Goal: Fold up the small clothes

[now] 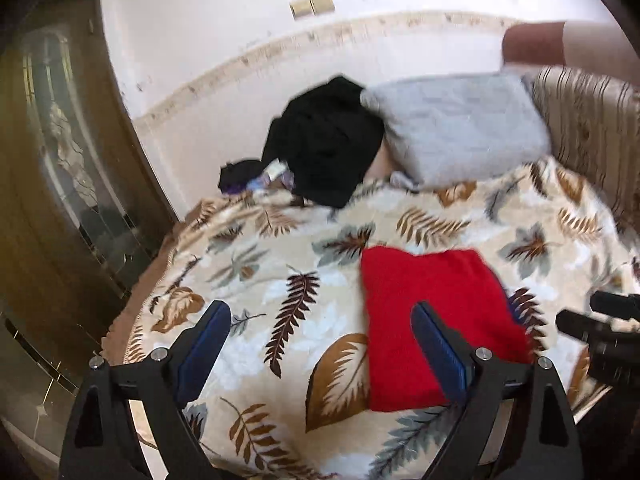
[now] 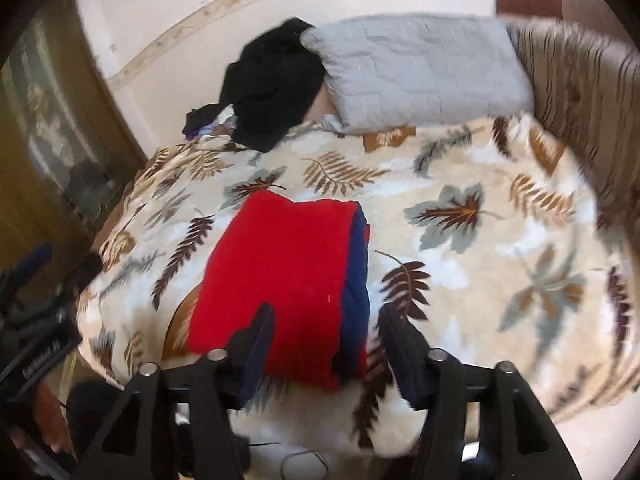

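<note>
Lying folded on leaf-print blanket (image 1: pixel 280 248): red garment (image 2: pixel 280 276); left fingers (image 1: pixel 320 344) wide, empty; right fingers (image 2: pixel 326 344) parted, empty.

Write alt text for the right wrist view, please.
A folded red garment with a blue layer showing at its right edge lies on a leaf-print blanket, just beyond the open, empty right gripper. Farther back lie a grey pillow and black clothes.

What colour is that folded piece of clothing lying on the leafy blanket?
The folded garment is red with a dark blue layer along one edge, clearest in the right wrist view.
</note>
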Tool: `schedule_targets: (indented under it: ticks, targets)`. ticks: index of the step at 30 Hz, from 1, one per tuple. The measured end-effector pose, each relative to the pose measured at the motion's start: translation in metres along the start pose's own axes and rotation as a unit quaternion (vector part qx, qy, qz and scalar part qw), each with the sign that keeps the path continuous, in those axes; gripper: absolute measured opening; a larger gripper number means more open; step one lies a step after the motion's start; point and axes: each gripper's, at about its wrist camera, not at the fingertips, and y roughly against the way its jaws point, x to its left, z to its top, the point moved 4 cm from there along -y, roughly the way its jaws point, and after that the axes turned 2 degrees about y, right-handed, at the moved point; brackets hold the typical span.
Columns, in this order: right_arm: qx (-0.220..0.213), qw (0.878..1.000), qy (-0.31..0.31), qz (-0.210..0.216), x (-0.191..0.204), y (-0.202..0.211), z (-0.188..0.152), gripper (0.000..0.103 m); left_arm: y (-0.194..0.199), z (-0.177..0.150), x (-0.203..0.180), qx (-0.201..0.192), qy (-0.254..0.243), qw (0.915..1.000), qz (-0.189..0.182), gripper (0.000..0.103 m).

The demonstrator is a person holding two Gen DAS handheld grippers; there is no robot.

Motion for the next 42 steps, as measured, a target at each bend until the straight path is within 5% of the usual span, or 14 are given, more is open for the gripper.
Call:
schedule_targets:
  ticks: [8,19,42]
  targets:
    - [-0.058,0.998,-0.006,-0.034,0.012,0.084,-0.025,0.064,0.059,-0.002,0.004,-0.025,0.012,0.9993,-0.026,0.092]
    - [-0.1,0.995,-0.003,-0.018,0.045,0.138,-0.042,0.064,0.115,-0.005,0.026,-0.059,0.031,0.9973,-0.03,0.092]
    - [-0.13,0.99,-0.01,-0.053,0.066,0.152,-0.048,0.064,0.13,-0.017,0.056,-0.053,0.062,0.9963,-0.028,0.092]
